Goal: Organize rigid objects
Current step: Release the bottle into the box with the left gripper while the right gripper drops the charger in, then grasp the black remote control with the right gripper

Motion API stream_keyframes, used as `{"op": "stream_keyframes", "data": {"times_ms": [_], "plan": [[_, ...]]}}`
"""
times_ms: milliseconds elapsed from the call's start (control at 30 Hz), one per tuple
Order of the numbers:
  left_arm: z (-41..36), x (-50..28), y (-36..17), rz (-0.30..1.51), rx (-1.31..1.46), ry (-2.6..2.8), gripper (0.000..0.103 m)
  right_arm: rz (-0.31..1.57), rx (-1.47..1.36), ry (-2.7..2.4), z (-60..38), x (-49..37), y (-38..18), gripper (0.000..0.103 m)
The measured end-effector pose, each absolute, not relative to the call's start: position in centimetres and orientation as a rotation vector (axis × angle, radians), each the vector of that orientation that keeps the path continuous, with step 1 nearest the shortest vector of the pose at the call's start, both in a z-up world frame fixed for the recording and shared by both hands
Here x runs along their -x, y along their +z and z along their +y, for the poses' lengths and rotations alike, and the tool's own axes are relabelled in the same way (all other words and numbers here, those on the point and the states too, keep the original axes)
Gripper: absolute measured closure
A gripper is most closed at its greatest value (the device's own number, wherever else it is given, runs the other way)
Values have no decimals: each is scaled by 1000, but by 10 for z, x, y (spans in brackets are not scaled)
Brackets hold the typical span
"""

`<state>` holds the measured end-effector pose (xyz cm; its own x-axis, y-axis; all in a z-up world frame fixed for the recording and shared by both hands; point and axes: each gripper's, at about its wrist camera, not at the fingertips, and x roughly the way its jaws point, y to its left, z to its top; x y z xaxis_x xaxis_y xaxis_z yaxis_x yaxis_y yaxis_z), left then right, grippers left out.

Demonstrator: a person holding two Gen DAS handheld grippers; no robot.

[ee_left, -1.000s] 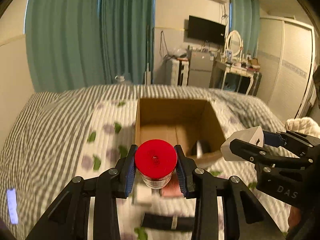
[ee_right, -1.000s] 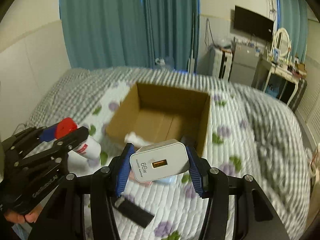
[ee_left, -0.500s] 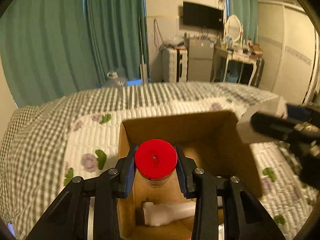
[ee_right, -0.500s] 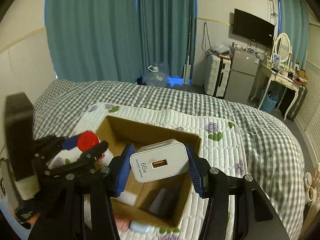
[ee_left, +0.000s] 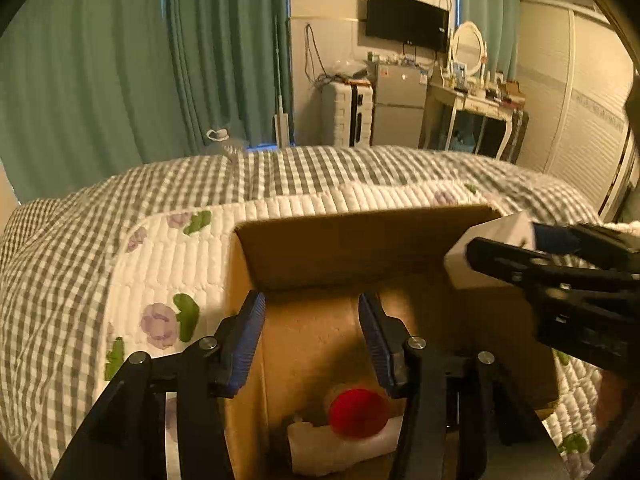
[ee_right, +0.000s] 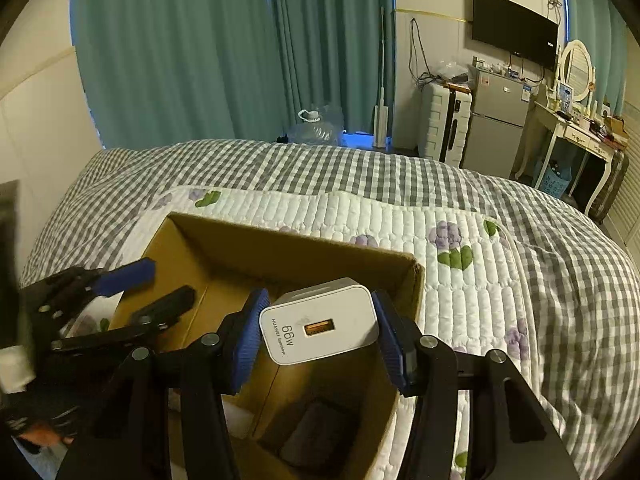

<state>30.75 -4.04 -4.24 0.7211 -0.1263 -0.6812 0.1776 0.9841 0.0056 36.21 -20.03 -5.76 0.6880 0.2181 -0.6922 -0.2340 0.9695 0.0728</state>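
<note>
While hovering over the box (ee_left: 360,240) on the bed (ee_right: 500,240), left gripper (ee_left: 311,332) gaping wide with nothing between its fingers, red-capped bottle (ee_left: 358,413) lying inside the box below, right gripper (ee_right: 318,336) clamping the charger (ee_right: 320,320) above the box's right half.

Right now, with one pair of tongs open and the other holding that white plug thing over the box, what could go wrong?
The charger hangs over the cardboard box near its right wall; released here, it might clip the rim or land hard on the dark item below.

The left tongs, open above the red-capped bottle, sit close to the right tongs and could bump them.
</note>
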Motion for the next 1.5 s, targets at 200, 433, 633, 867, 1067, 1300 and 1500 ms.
{"op": "stream_keyframes", "data": {"times_ms": [200, 433, 633, 867, 1067, 1300, 1500], "plan": [[-26, -270, -15, 714, -54, -154, 28, 747, -23, 237, -207, -342, -45, 29], [-2, -199, 4, 753, -29, -112, 9, 729, 32, 245, -202, -270, -16, 24], [15, -136, -6, 796, -3, -75, 7, 726, 70, 290, -184, -203, -20, 22], [21, -100, -44, 782, -40, 6, 7, 879, 117, 392, -148, -166, -93, 22], [27, -106, -80, 801, -45, 49, 7, 1002, 174, 462, -121, -161, -159, 22], [34, -110, -101, 835, -44, 69, 7, 1080, 198, 527, -101, -166, -193, 22], [41, -112, -106, 861, -18, 75, 7, 1068, 203, 550, -98, -162, -192, 40]]}}
